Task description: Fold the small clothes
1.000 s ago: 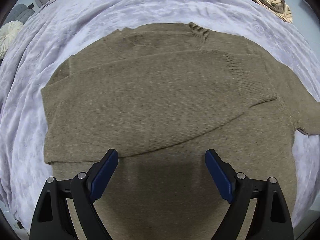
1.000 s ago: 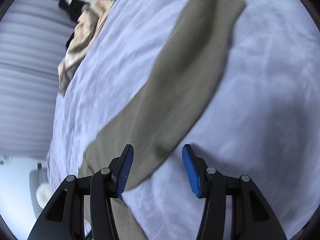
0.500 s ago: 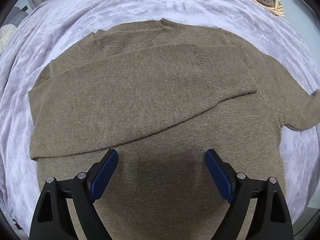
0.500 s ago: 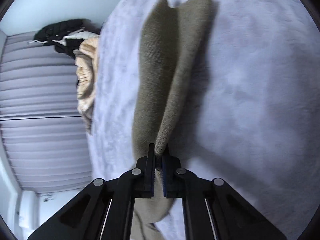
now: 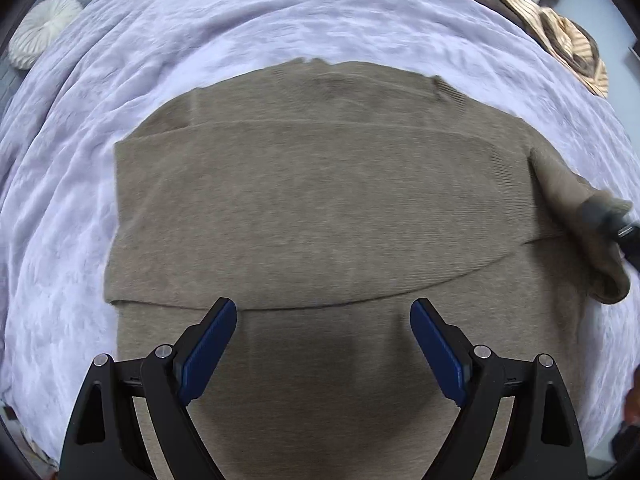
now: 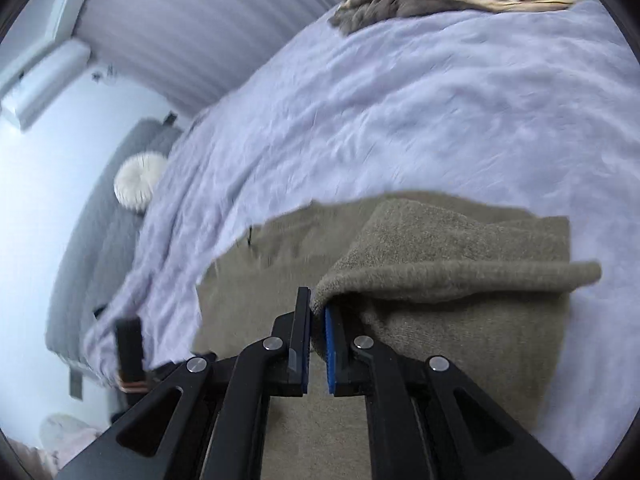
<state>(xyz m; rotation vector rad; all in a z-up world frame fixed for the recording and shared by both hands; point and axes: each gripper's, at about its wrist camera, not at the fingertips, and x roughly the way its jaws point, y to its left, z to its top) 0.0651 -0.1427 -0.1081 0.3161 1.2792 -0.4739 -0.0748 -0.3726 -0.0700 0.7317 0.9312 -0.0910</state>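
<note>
Right sleeve pinched for the fold, left gripper waiting above the body.

The olive sweater (image 5: pixel 320 216) lay flat on the lavender bedspread (image 5: pixel 240 32), one sleeve already folded across its chest. The right gripper (image 6: pixel 317 344) had its fingers pressed together on the other sleeve (image 6: pixel 440 276), lifting it clear, probably to carry it inward. The left gripper (image 5: pixel 323 344) hovered over the hem with fingers spread, holding nothing, likely ready to steady the cloth.

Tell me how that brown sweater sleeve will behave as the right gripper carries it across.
Probably floppy: the sleeve already sags and doubles over where the right gripper pinches it. Its fuzzy knit likely grips the pads rather than slipping. The sweater body looks soft and light, so it may drag on the bedspread.
</note>
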